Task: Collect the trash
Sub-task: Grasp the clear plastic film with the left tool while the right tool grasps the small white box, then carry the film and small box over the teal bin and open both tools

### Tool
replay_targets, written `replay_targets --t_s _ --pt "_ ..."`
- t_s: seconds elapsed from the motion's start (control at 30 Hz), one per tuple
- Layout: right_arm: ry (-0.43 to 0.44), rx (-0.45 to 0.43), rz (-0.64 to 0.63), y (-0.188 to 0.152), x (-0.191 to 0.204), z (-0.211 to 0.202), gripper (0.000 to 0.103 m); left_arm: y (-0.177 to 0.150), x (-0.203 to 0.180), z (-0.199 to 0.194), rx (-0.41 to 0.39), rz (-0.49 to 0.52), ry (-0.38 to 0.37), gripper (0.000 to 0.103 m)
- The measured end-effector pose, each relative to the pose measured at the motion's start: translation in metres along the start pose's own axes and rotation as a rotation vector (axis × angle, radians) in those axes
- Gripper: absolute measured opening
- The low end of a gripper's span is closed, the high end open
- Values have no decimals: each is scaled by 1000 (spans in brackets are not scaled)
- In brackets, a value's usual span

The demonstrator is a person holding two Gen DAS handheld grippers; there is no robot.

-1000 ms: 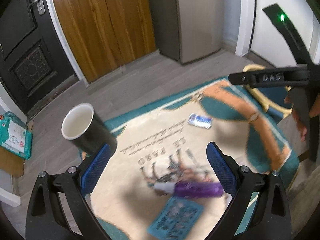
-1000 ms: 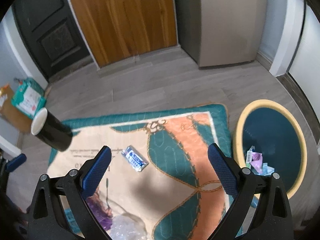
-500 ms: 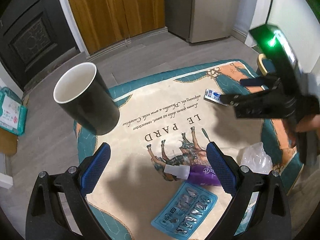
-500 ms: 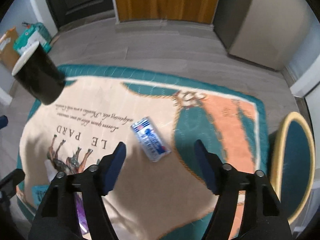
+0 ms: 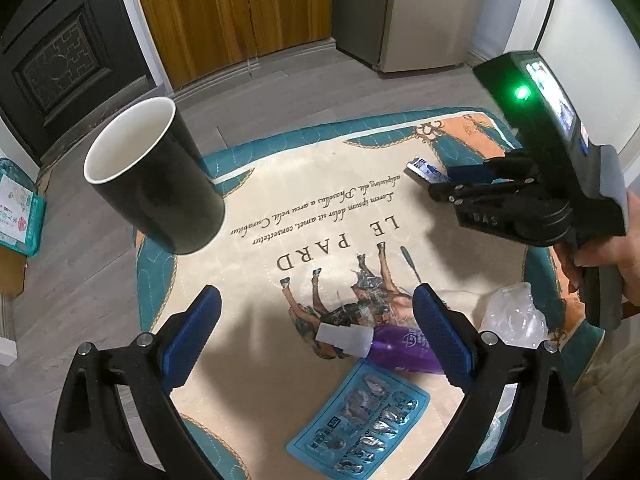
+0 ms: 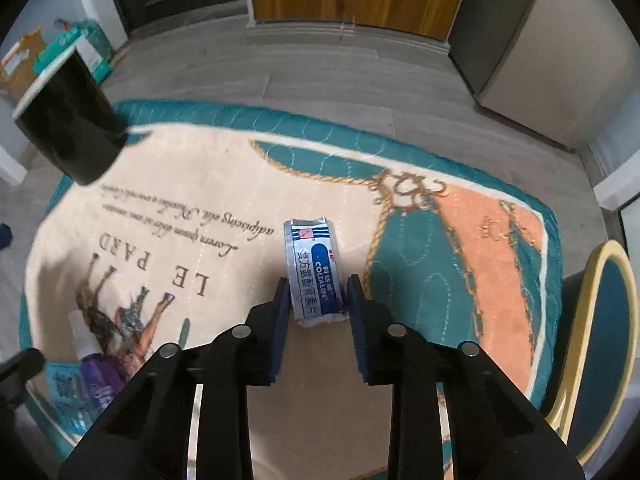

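Since a second ago, the right gripper has dropped from a high view over the room to just above the rug, and its jaws, then spread wide, are now closing around a small foil packet. Over the same second the left gripper has sunk a little toward the rug, so the printed lettering and horses are filling more of its view.

Taking things from largest down: the rug is lying on a grey floor, cream in the middle with a teal border and an orange panel. A round teal bin with a yellow rim is sitting at the rug's right edge. A black cup with a white inside is standing at the rug's far left corner. Near the left gripper are lying a blue blister pack, a purple bottle with a whitish cap and a crumpled clear plastic wrapper.

The foil packet is silver-white with a dark blue label and red and blue stripes at its far end; it is lying lengthwise between the right jaws. Its sides are sitting against or just inside the blue pads, and I cannot tell whether they are pressing on it.

The left jaws are standing wide open, holding nothing, above the bottle and blister pack.
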State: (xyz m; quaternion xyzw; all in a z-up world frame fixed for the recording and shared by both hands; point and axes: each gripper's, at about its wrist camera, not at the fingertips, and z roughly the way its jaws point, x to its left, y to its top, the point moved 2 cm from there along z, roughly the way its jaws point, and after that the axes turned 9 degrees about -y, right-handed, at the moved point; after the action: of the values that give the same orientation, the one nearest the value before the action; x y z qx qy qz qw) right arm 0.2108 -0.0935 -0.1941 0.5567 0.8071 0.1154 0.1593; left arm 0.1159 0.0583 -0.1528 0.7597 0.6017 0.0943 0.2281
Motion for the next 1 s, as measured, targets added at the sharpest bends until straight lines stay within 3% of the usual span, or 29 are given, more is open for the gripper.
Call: replay_targets --t_s 0.03,0.1,0.37,0.53,0.63,0.7,0.8,1.0 --pt "8 -2 10 0 -3 -3 28 0 -3 0 -3 4 -4 95" --pt "16 -16 17 -2 -8 -13 10 1 -11 -1 -7 17 -20 95" --pt "-1 -21 49 -26 -45 -40 9 -11 -83 13 42 154 -144 92" --pt "2 -50 99 -36 -74 -59 9 -23 -128 25 102 263 -222 75" --pt "0 -63 118 -40 -86 -68 9 -28 -140 34 143 300 -227 52" --pt "-4 -74 125 -42 -92 -74 9 -27 -144 36 152 319 -224 24" --pt "-8 -99 135 -43 -101 -84 9 -22 -148 32 139 323 -235 13" --pt "-1 -139 189 -50 -125 -104 9 -8 -153 18 84 338 -213 11"
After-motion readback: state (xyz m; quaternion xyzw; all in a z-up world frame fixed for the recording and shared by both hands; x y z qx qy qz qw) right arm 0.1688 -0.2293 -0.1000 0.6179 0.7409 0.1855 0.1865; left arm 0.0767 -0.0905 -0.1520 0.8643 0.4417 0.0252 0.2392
